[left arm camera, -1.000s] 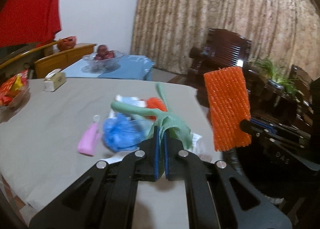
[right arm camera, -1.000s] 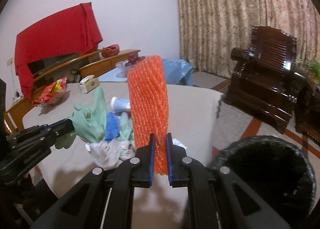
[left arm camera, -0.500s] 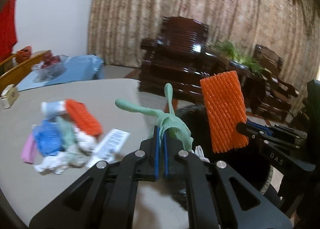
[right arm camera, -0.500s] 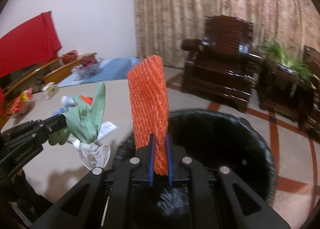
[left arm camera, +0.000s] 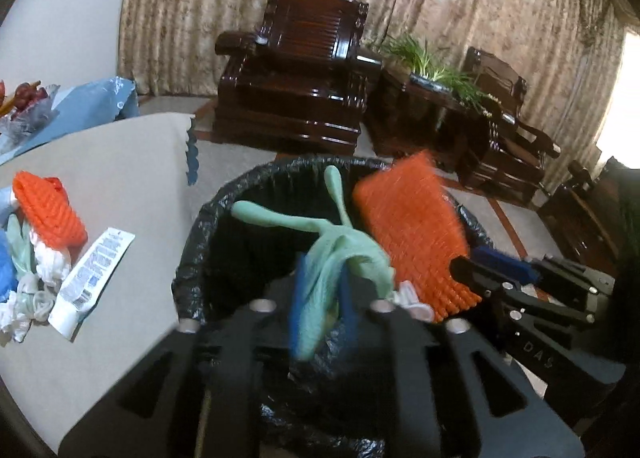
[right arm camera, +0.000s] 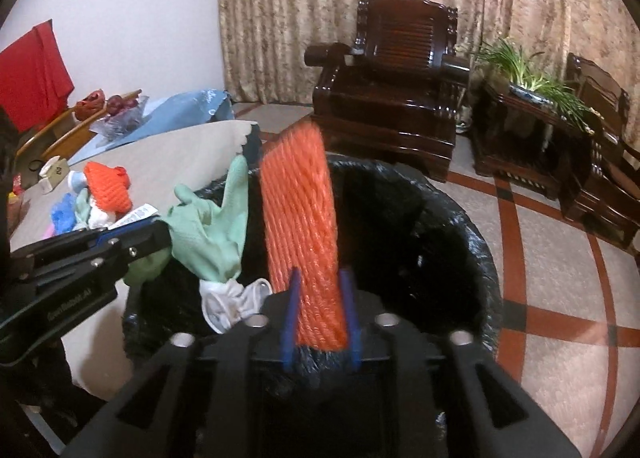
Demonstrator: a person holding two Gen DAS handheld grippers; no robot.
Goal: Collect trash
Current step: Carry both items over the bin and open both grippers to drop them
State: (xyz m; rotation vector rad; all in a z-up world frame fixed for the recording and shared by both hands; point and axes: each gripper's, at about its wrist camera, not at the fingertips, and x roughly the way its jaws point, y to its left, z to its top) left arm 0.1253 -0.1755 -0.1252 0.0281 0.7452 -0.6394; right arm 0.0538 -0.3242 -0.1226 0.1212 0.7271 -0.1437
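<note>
Both grippers hover over the black-lined trash bin (left arm camera: 200,225) (right arm camera: 476,250) beside the table. My left gripper (left arm camera: 323,308) has its jaws parted, with the green rubber glove (left arm camera: 344,254) (right arm camera: 212,238) still lying between them. My right gripper (right arm camera: 320,314) also has its jaws parted, with the orange foam net sleeve (right arm camera: 300,234) (left arm camera: 412,230) standing between them over the bin. More trash lies on the table: a second orange net (left arm camera: 48,213), a white tube (left arm camera: 92,278), crumpled white and blue pieces (left arm camera: 24,298).
The grey-covered table (left arm camera: 120,161) ends just left of the bin. Dark wooden armchairs (left arm camera: 296,73) and a plant stand (left arm camera: 432,97) are behind, in front of the curtains. A fruit bowl (right arm camera: 120,113) sits on a blue cloth at far left.
Both grippers swung right from the table to above the bin and dipped toward it. Both pairs of jaws, shut before, have opened around the glove and the orange net.
</note>
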